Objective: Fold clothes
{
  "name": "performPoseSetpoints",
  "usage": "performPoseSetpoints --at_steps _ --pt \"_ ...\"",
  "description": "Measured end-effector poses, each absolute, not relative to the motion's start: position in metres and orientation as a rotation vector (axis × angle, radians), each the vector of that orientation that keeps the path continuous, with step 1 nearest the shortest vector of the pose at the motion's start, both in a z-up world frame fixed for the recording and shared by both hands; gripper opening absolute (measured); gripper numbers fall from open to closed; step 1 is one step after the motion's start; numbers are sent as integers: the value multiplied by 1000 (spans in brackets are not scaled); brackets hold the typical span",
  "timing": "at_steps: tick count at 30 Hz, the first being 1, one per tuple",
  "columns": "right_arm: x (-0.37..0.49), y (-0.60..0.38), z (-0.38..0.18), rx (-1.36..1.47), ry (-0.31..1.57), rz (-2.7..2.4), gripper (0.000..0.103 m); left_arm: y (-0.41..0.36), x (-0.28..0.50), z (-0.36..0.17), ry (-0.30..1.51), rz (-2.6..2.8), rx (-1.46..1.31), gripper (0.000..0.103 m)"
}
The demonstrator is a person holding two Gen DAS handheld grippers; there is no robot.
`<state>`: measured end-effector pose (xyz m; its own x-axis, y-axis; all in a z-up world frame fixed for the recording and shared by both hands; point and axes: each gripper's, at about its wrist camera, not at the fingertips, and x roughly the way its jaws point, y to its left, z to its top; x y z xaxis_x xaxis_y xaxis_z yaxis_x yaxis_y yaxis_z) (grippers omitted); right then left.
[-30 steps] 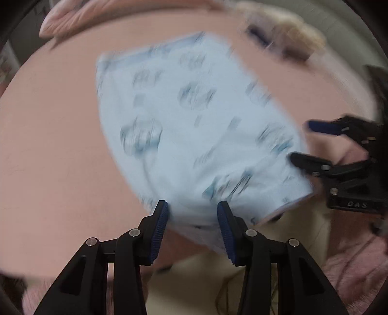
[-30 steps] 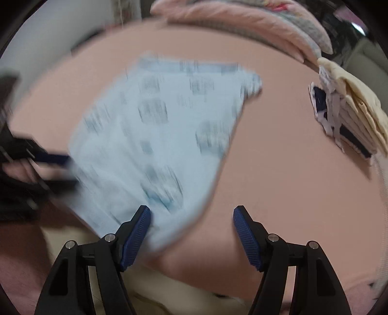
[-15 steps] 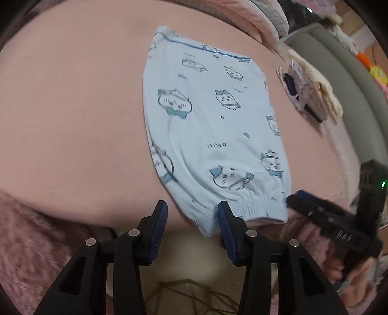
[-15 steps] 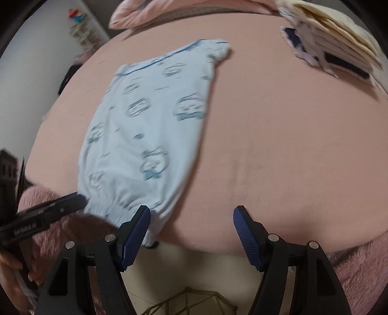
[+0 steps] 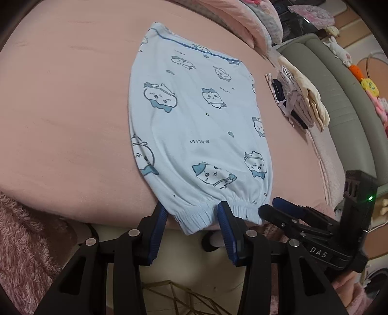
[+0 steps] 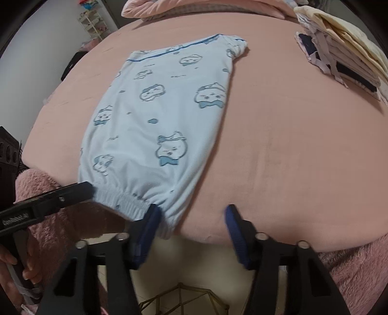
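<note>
A: Item one, nearest. Left gripper (image 5: 192,216): fingers apart, straddling the elastic waistband of the pale blue printed garment (image 5: 198,126) at the near edge of the pink surface (image 5: 60,109). Whether the pads touch the cloth is hard to tell.

B: Confirmed. Right gripper (image 6: 192,216): fingers wide apart, left pad against the waistband's right corner, right pad over bare pink surface (image 6: 291,145).

A: The left wrist view alone shows the right gripper (image 5: 269,208) from the side, tips at the waistband's right corner, with a green light on its body.

B: The right wrist view alone shows a hand (image 6: 14,271) on the left gripper's handle, partly cut off by the frame.

A: Item two. The garment (image 6: 157,116) lies flat, running from the near edge toward the far edge, blue piping at its far end.

B: Item three, far right corner: stack of folded clothes (image 6: 339,55), (image 5: 300,99).

A: Beyond, pink bedding (image 5: 242,21); details unclear.
</note>
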<state>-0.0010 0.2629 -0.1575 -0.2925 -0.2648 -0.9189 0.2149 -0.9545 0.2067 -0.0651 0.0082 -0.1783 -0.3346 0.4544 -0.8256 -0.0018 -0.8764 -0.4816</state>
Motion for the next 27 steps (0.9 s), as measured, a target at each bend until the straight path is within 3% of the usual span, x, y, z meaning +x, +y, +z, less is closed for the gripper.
performPoseSetpoints --at_steps 6,14,21,23,24,25,27 --pt "6 254 -157 1649 -22 -2309 44 10 -65 -175 -566 2297 -1569 29" --pt "11 246 -158 1638 -9 -2325 45 8 -67 -182 -613 2267 -1583 29" --pt "4 249 -162 1627 -18 -2318 53 8 -70 -187 -638 2250 -1592 30" --pt "6 248 -161 1614 -22 -2309 47 7 -69 -187 -643 2255 -1581 28" --pt "8 247 -159 1603 -41 -2292 29 7 -68 -187 -647 2258 -1574 25" --pt "9 246 -158 1592 -59 -2275 18 6 -67 -186 -652 2261 -1567 23" --pt "11 239 -157 1579 -29 -2281 18 5 -66 -185 -658 2262 -1556 22"
